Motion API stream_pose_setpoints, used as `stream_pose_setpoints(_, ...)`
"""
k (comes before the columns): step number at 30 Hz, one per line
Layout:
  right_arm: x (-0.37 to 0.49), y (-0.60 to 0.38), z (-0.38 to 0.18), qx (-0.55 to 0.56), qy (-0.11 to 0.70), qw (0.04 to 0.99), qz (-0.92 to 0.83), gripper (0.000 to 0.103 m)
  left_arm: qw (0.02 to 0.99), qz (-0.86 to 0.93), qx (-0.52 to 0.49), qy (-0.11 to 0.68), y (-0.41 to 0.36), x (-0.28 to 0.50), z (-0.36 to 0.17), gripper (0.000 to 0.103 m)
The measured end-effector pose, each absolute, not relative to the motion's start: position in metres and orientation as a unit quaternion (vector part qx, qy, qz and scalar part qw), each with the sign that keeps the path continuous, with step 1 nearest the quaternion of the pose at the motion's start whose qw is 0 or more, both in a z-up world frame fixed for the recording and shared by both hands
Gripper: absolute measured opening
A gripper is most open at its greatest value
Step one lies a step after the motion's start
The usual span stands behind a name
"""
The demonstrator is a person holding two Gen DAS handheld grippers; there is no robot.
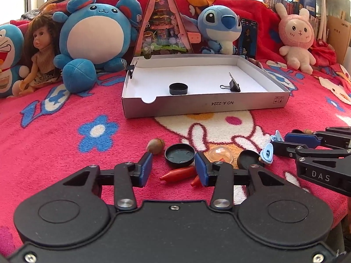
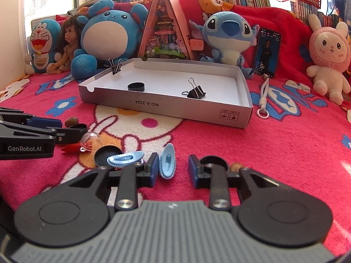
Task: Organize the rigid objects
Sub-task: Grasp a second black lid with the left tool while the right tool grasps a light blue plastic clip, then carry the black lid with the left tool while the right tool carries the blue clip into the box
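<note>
A white cardboard box (image 1: 248, 104) (image 2: 186, 111) lies on the red blanket and holds a black cap (image 1: 178, 88) (image 2: 136, 86) and a black binder clip (image 1: 233, 85) (image 2: 195, 92); another binder clip (image 2: 115, 66) grips its far left wall. My left gripper (image 1: 173, 164) is open, its jaws around a black lid (image 1: 179, 155) and above a red chili piece (image 1: 178, 173). My right gripper (image 2: 173, 166) is open, with a light blue clip (image 2: 167, 164) standing between its jaws. A second blue clip (image 2: 125, 158), another black lid (image 2: 105, 155), a clear dome (image 2: 91, 141) and a nut (image 1: 155, 145) lie nearby.
Plush toys, a doll (image 1: 40, 52) and a triangular pink box (image 1: 163, 22) line the back. A phone (image 2: 266, 52) leans by the Stitch plush (image 2: 228, 37), a white cord with a ring (image 2: 263, 100) lies right of the box. Bookshelves stand behind.
</note>
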State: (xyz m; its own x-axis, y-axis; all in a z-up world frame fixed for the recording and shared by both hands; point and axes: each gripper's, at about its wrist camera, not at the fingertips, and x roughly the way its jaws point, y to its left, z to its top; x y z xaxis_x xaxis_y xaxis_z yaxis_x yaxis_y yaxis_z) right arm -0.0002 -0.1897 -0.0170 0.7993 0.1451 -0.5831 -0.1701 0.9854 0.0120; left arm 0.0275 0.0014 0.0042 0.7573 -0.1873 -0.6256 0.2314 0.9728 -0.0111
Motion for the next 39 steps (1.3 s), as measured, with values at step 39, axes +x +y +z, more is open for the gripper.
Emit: stream_pose_setpoints(39, 0.017, -0.195, 0.013, 0.012, 0.280, 0.958, 0.053, 0.020, 0.952, -0.108, 0.021, 0.285, -0.010, 0.059, 0.043, 0.030)
